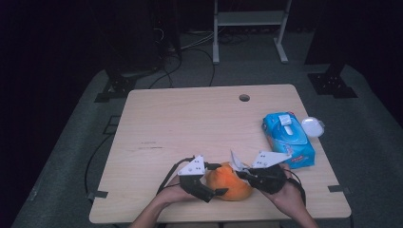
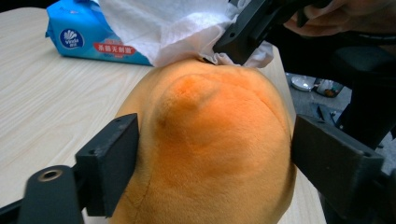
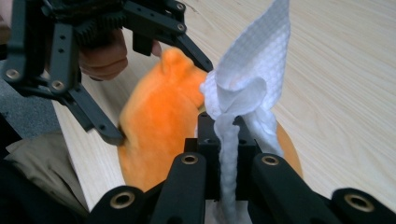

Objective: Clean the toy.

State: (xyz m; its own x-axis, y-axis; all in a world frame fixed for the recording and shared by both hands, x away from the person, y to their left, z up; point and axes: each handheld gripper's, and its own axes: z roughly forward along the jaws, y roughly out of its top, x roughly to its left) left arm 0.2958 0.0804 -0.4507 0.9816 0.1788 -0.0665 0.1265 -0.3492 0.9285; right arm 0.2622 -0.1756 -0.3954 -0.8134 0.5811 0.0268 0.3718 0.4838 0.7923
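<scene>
Here's the orange plush toy [image 1: 229,182], sitting on the wooden surface [image 1: 190,123] right at the person's edge of it, and everything else lines up around that toy. The left hand-held gripper [image 1: 215,192] has it clamped: in the left gripper view the two black jaws press into the plush [image 2: 210,149] from either side, squeezing the fabric in. The toy rests on the surface rather than hanging in the air, as far as the high view shows.

On the toy's other side comes the right hand-held gripper [image 1: 243,175], jaws closed tight on a white wet wipe [image 3: 243,93]. In the right gripper view the wipe is pinched into a narrow strand between the jaws and fans out above them (crumpled, one corner standing up). That wipe [image 2: 187,32] touches the top of the toy, seen clearly in the left gripper view.

Beyond the toy, to its right and farther from the person, lies a blue pack of wipes [image 1: 288,139] flat on the surface, with a small white lid [image 1: 312,126] just beside the pack's far corner.
</scene>
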